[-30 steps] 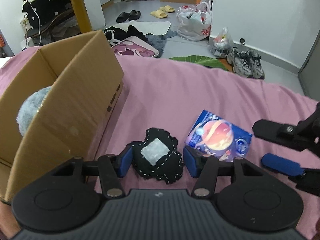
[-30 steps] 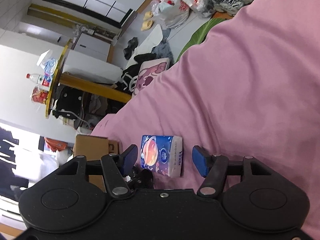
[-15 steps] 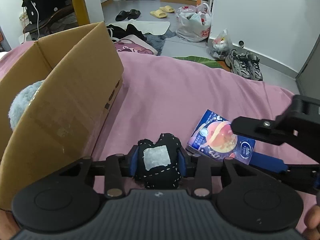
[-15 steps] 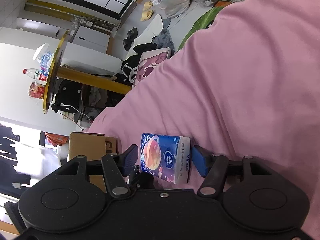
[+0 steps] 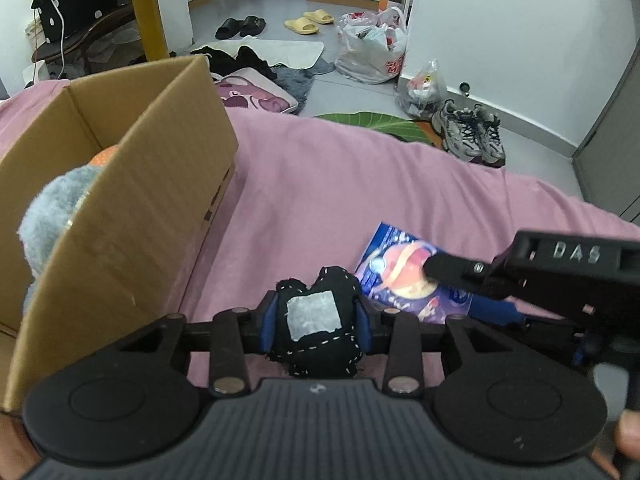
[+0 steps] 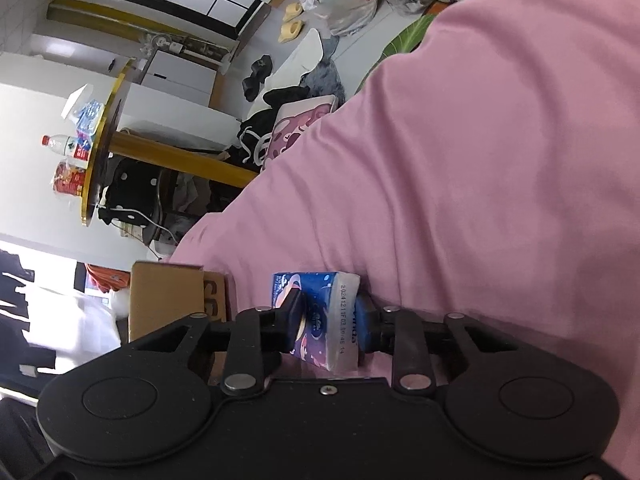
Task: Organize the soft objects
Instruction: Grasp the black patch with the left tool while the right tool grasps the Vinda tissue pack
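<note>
A black soft toy (image 5: 316,346) with a white patch and white stitching sits between the blue pads of my left gripper (image 5: 316,320), which is shut on it just above the pink bedspread (image 5: 360,176). To its right lies a blue tissue pack (image 5: 400,276) with a planet print. My right gripper (image 5: 452,286) reaches in from the right, its jaws closing with the pack between them. In the right wrist view the pads press the tissue pack (image 6: 332,304) on both sides, inside my right gripper (image 6: 328,320). An open cardboard box (image 5: 132,216) stands at the left.
A grey-blue plush (image 5: 52,216) and something orange (image 5: 102,156) lie inside the box, which is also visible from the right wrist as the cardboard box (image 6: 168,296). Beyond the bed edge, the floor holds sneakers (image 5: 468,136), plastic bags (image 5: 372,52), slippers and clothes. A round table (image 6: 104,136) stands further off.
The left jaws closed onto the black soft toy. The right gripper slid over the tissue pack and its jaws came together on it.
</note>
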